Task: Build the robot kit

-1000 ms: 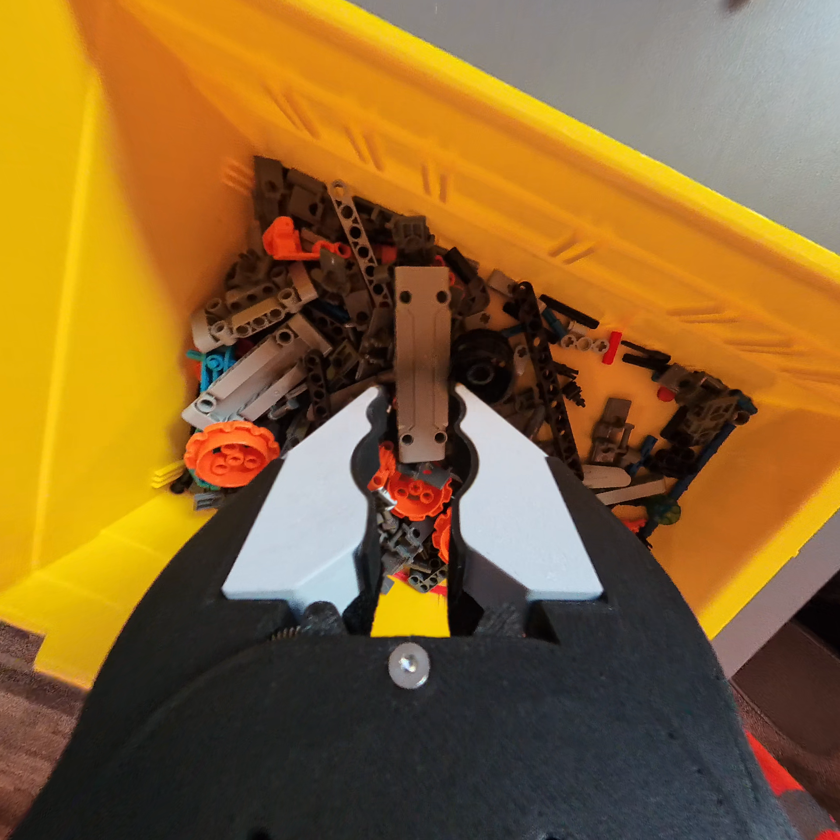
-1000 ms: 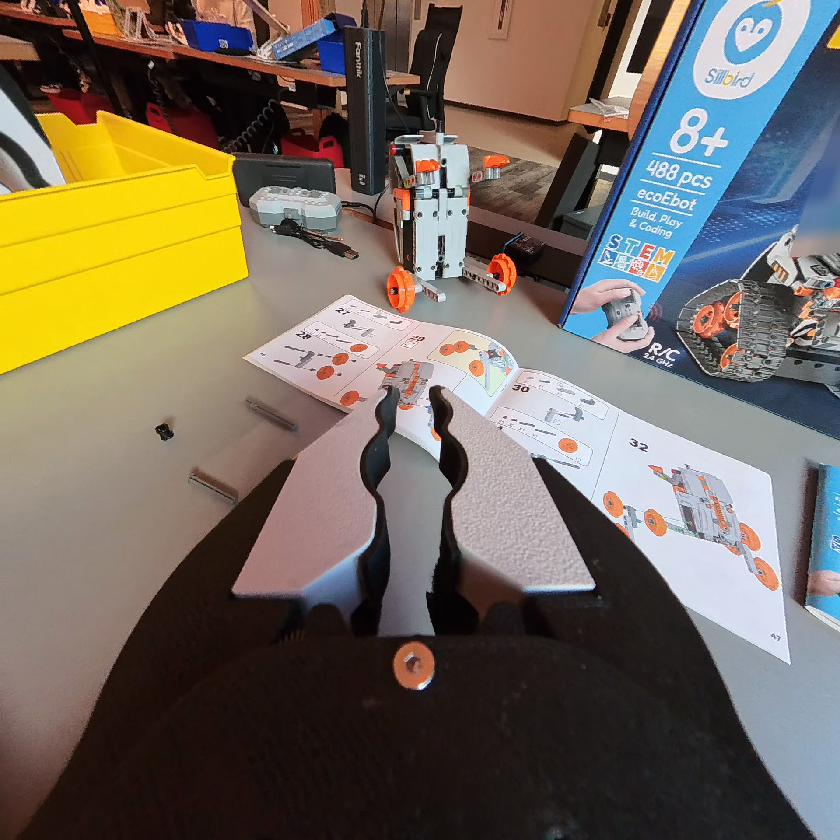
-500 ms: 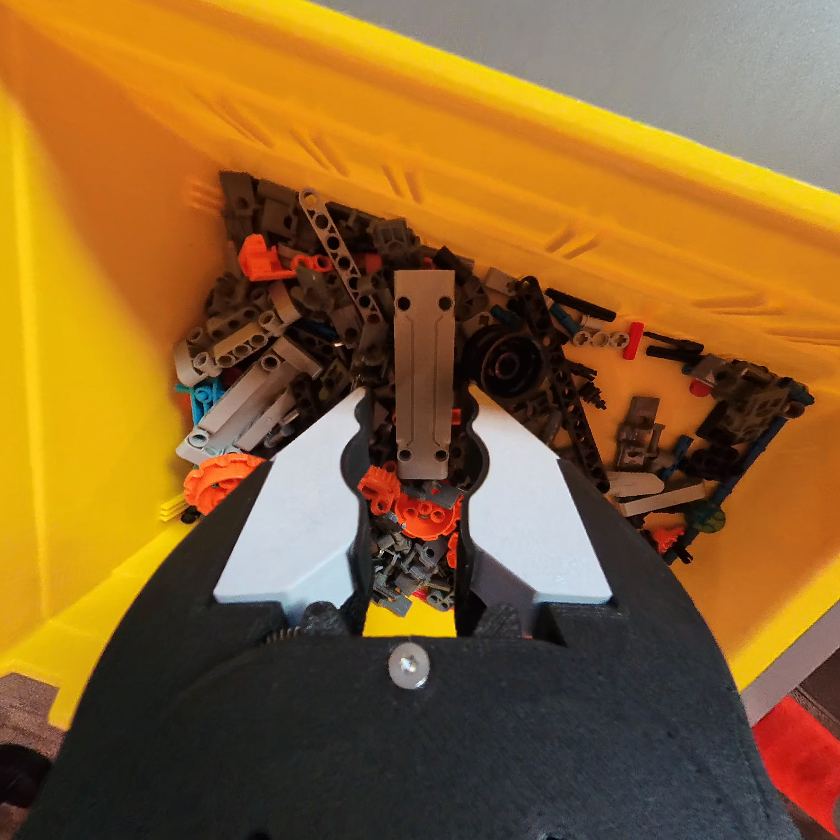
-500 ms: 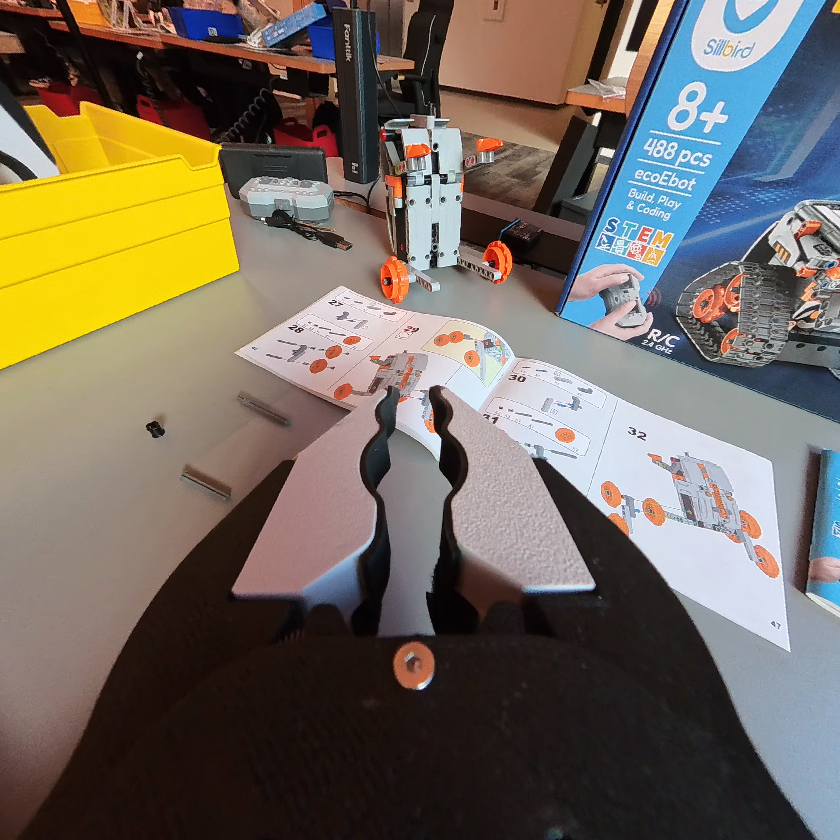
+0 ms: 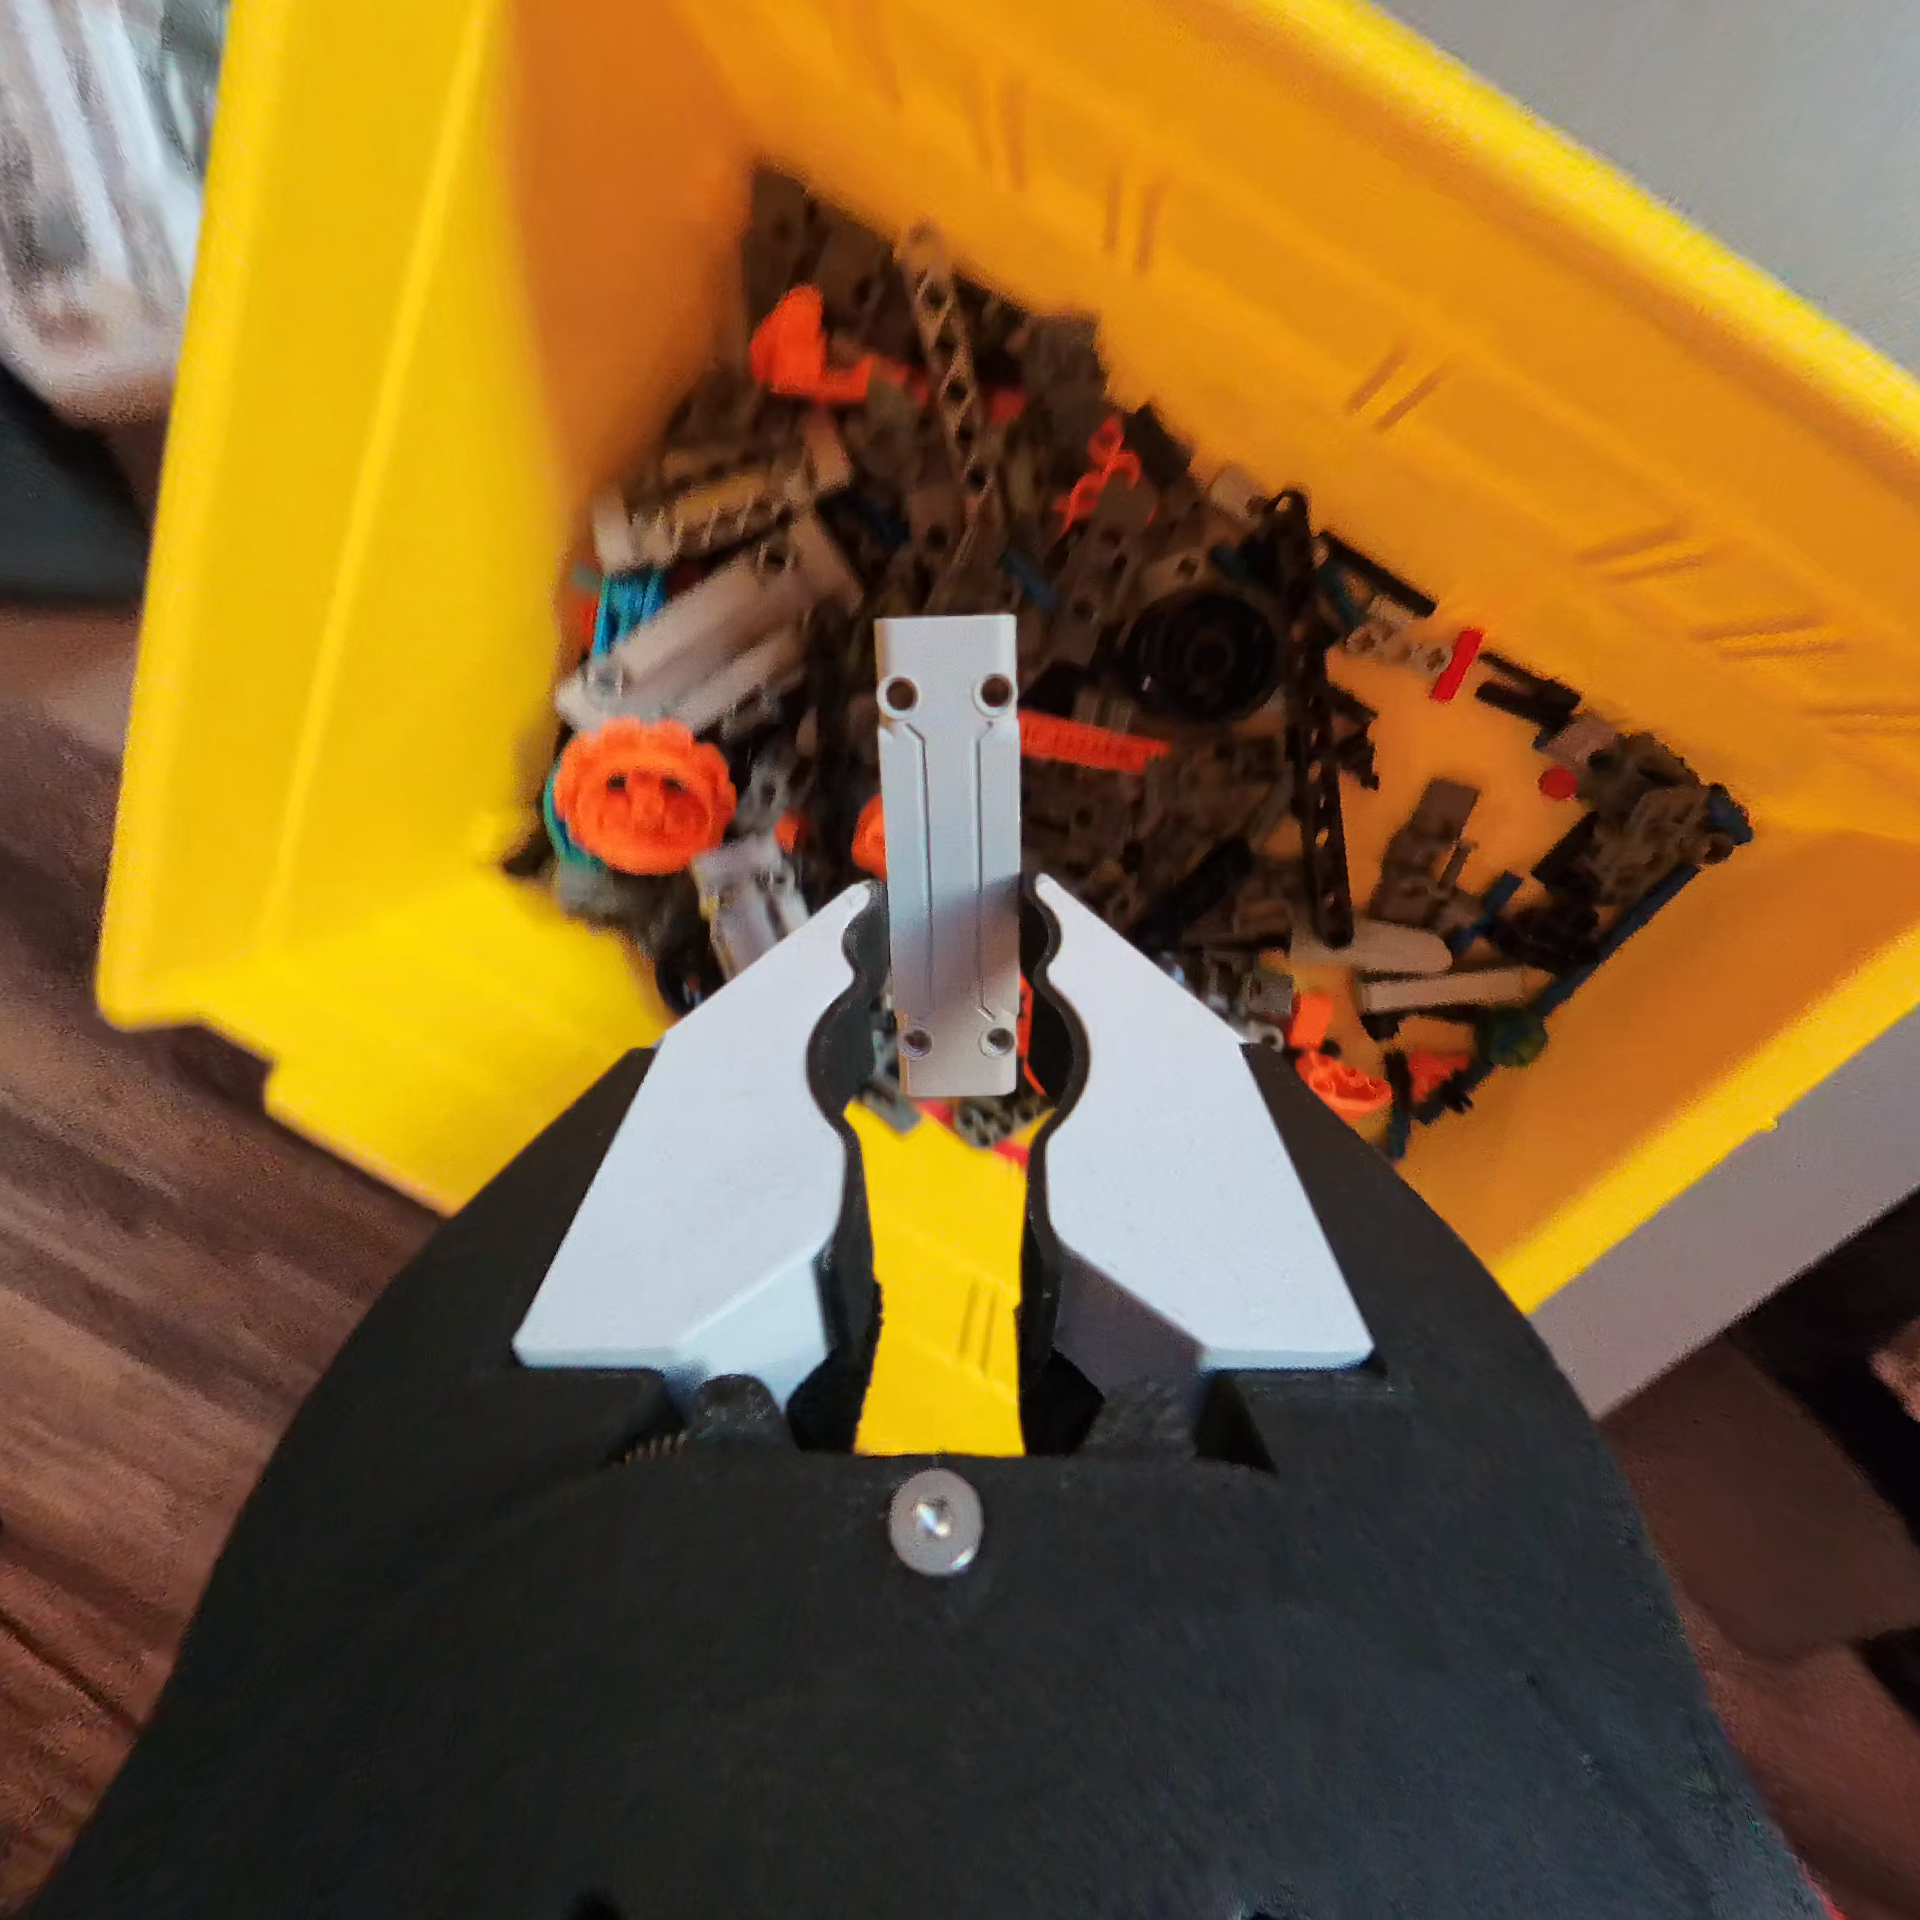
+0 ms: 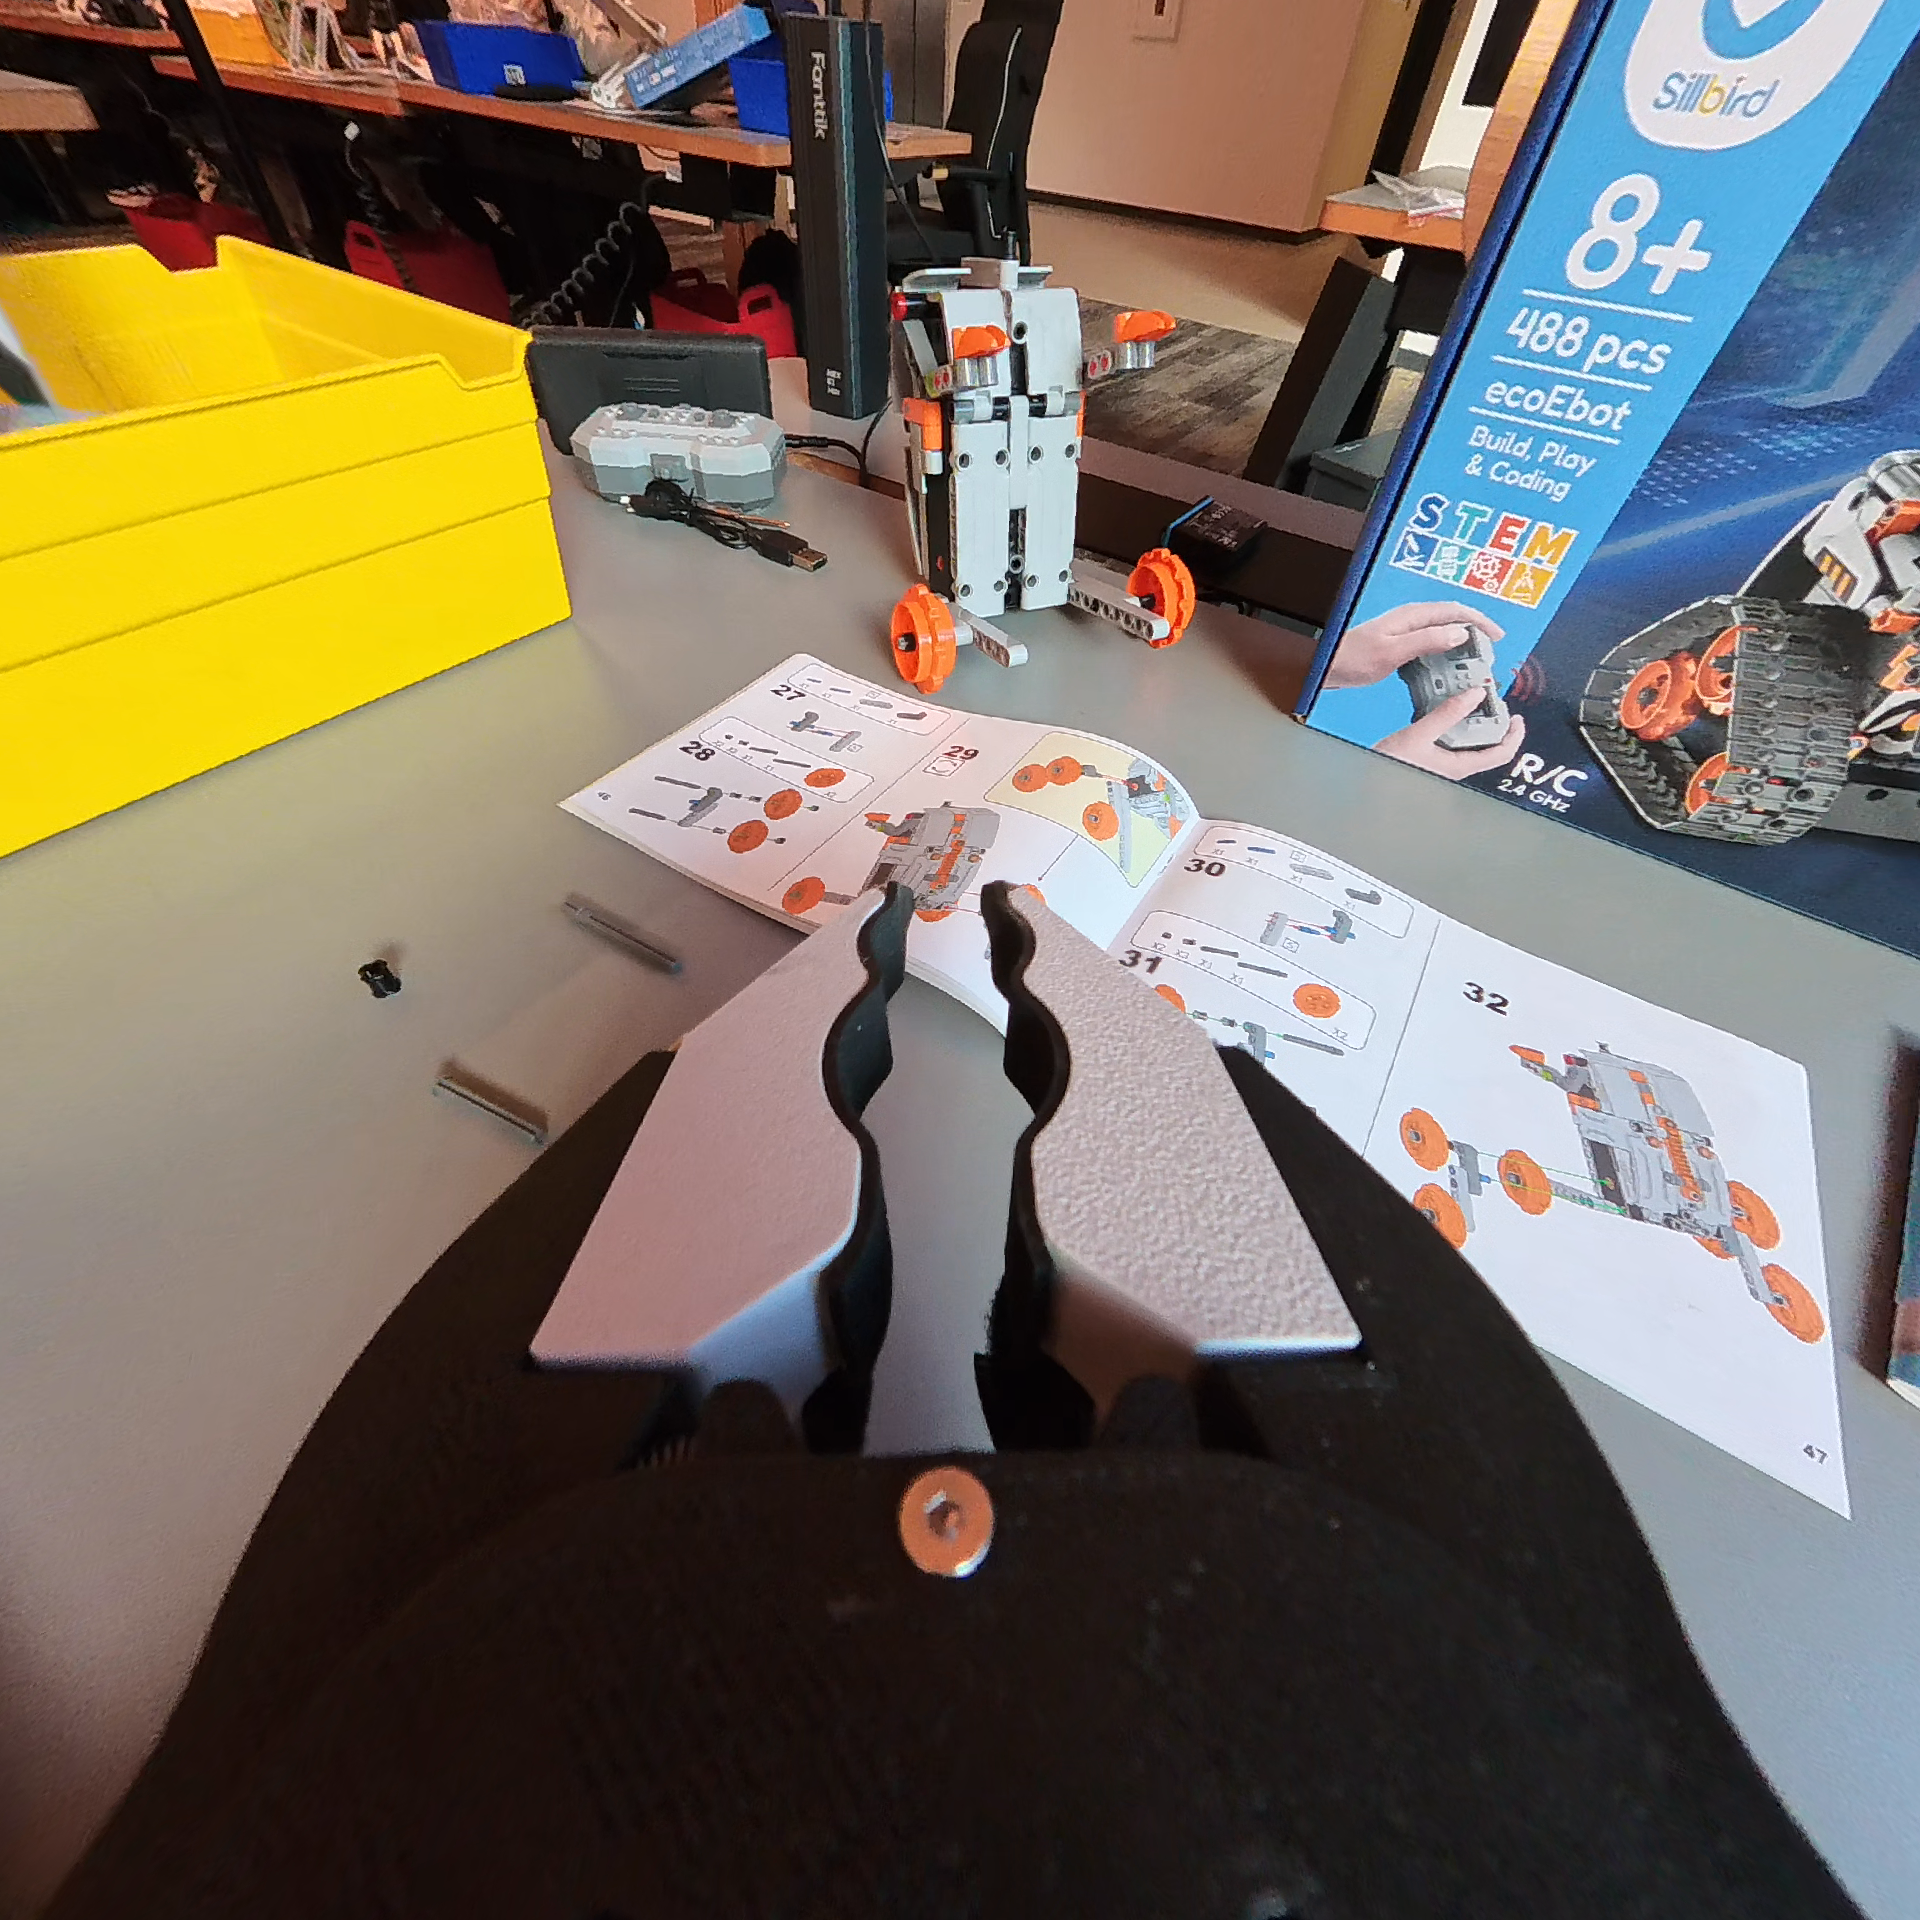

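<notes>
My left gripper (image 5: 951, 899) is shut on a flat light-grey panel piece (image 5: 948, 831) with holes at both ends. It holds the panel upright above a yellow bin (image 5: 364, 520) full of grey, black and orange building parts, among them an orange wheel (image 5: 642, 795). My right gripper (image 6: 945, 899) is empty, its jaws a narrow gap apart. It hovers over the grey table at the near edge of an open instruction booklet (image 6: 1558, 1039). A part-built grey and orange model (image 6: 1003, 447) stands beyond the booklet.
The yellow bin (image 6: 260, 582) sits at the table's left. Two grey axles (image 6: 621, 932) (image 6: 490, 1112) and a small black pin (image 6: 379, 977) lie left of my right gripper. A tall blue product box (image 6: 1662, 416) stands at right. A grey controller (image 6: 675, 457) with a cable lies at the back. The tips of one gripper are about 35 cm away from the tips of the other. Measured from the fingertips, the small black pin (image 6: 379, 977) is 15 cm or so from the right gripper and 25 cm from the left.
My left gripper has closed on the grey panel and lifted it up away from the pile in the bin. My right gripper has stayed nearly still, with a slight shift of view.
</notes>
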